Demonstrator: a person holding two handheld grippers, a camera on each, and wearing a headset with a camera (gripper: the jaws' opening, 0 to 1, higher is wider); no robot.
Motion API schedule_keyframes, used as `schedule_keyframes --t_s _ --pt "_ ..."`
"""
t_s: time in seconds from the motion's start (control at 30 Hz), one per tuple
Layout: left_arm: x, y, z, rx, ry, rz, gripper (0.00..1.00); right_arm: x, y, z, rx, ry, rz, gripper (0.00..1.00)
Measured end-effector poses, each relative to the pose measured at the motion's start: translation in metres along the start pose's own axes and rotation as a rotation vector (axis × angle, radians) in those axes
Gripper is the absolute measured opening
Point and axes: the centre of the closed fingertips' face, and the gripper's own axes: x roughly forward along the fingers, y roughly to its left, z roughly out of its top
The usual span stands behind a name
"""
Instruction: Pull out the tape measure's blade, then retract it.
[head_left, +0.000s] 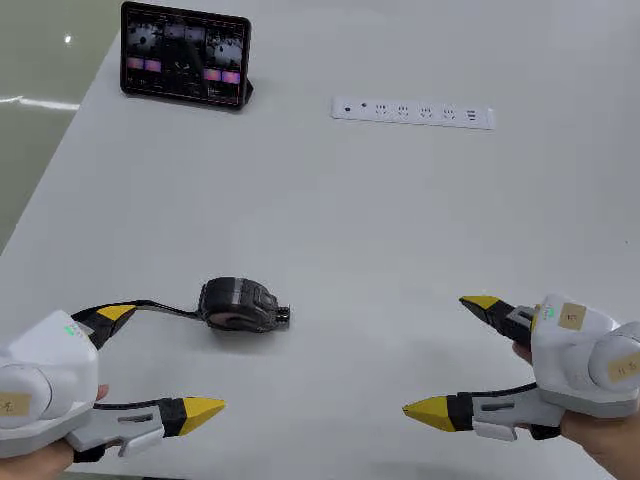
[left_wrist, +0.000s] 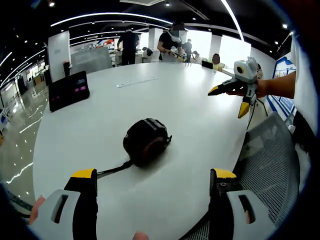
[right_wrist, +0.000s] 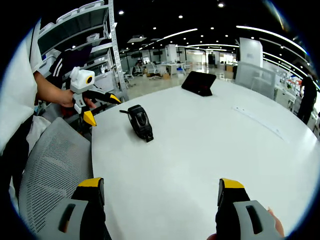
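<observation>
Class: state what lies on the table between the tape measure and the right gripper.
Nothing: the head view shows bare white table between the tape measure and the right gripper.

The tape measure (head_left: 240, 305) sits on the white counter (head_left: 380, 230), at about 8 o'clock from the middle of the head view. Its case is compact, rounded and black, with a reddish round side face turned toward the person. It seems to stand on its narrow edge. The blade is fully wound in, with only its hook (head_left: 285, 316) showing at the case's 3 o'clock end. A thin black strap (head_left: 170, 308) trails flat from the 9 o'clock end.
</observation>
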Motion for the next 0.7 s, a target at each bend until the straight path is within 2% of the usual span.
schedule_keyframes --t_s 0.33,0.7 --pt "-0.002 0.001 -0.007 0.031 0.005 -0.009 0.92 -0.006 -0.008 -0.007 0.017 -0.001 -0.043 0.96" --pt "-0.004 0.002 -0.014 0.049 0.012 -0.025 0.95 -0.012 -0.007 -0.018 0.038 0.011 -0.057 0.98"
